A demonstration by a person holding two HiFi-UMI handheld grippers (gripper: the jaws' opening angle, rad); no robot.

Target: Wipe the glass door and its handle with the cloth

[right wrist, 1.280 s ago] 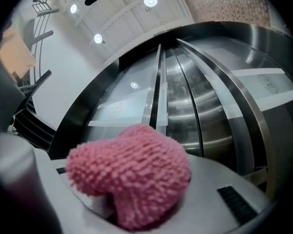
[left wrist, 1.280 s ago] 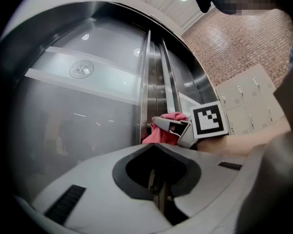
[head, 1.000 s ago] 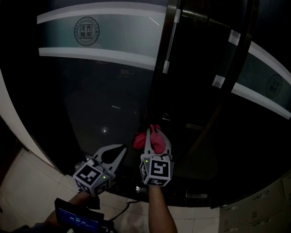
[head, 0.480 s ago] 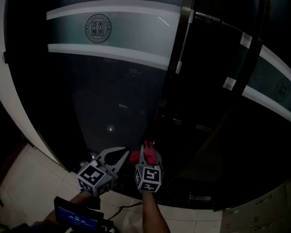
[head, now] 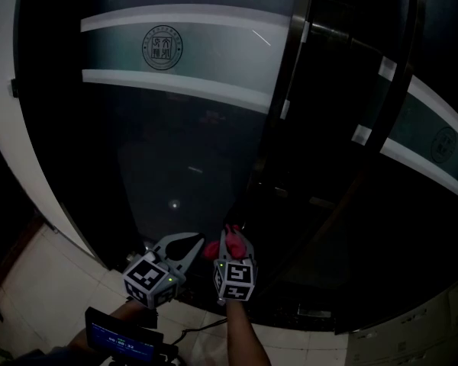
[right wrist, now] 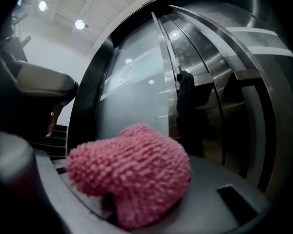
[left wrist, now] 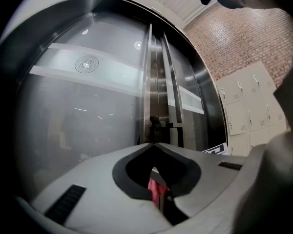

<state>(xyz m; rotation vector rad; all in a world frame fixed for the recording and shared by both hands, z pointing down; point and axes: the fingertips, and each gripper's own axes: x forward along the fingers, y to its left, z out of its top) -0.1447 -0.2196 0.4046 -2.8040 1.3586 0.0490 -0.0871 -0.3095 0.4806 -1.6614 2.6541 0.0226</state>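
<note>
Bldg lobby: glass door (head: pixel 183 151) w/ seal logo (head: pixel 161 48), lockers (left wrist: pixel 249 106), brick wall (left wrist: pixel 234 28).

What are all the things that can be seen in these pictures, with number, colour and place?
glass door: one, dark, ahead
frosted bands: two, pale, across upper glass
vertical metal bar: one, silvery, at pane's right edge
cloth: one, pink, in right tool
floor tiles: pale, lower left
lockers: several, white, right of door
screen device: one, dark, bottom edge
left tool: one, white, shut, empty, beside cloth
right tool: one, white, shut on cloth
forearm: one, behind right tool
</note>
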